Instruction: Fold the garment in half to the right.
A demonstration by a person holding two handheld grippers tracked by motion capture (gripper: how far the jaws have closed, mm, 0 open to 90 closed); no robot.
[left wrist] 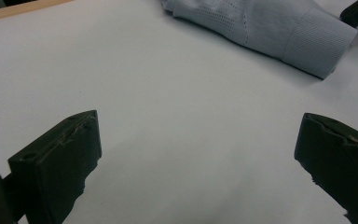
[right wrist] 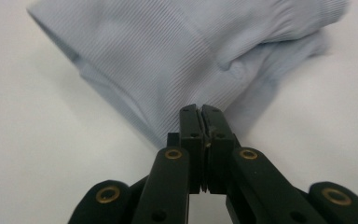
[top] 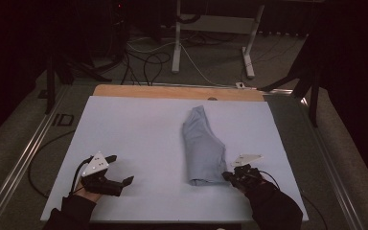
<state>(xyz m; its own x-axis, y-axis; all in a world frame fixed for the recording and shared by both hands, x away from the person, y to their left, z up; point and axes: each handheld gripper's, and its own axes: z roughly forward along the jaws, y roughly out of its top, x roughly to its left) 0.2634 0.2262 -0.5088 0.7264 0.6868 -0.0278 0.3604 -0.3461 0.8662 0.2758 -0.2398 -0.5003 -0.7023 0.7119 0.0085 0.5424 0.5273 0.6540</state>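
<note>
Left gripper (top: 124,184): we hold it at the near left of the mat, jaws spread wide with nothing between them; in its own view (left wrist: 196,154) only bare mat lies in the gap
Right gripper (top: 226,176): we hold it at the near right, jaws pressed together; in its own view (right wrist: 200,109) the tips meet right at the edge of the cloth's near end, and we cannot tell whether any fabric is pinched between them
Hands: our left hand (top: 88,194) and gloved right hand (top: 263,191) come in from the near edge, each wrapped round its gripper
Cloth (top: 202,146): a pale blue folded garment lying flat right of centre, running from the right gripper's tips away toward the far edge; ribbed band at the near end (right wrist: 168,51); in the left gripper view it sits well apart from those jaws (left wrist: 270,28)
Mat (top: 139,134): light grey-blue, covering the table
Table (top: 172,91): a wooden strip shows beyond the mat's far edge
</note>
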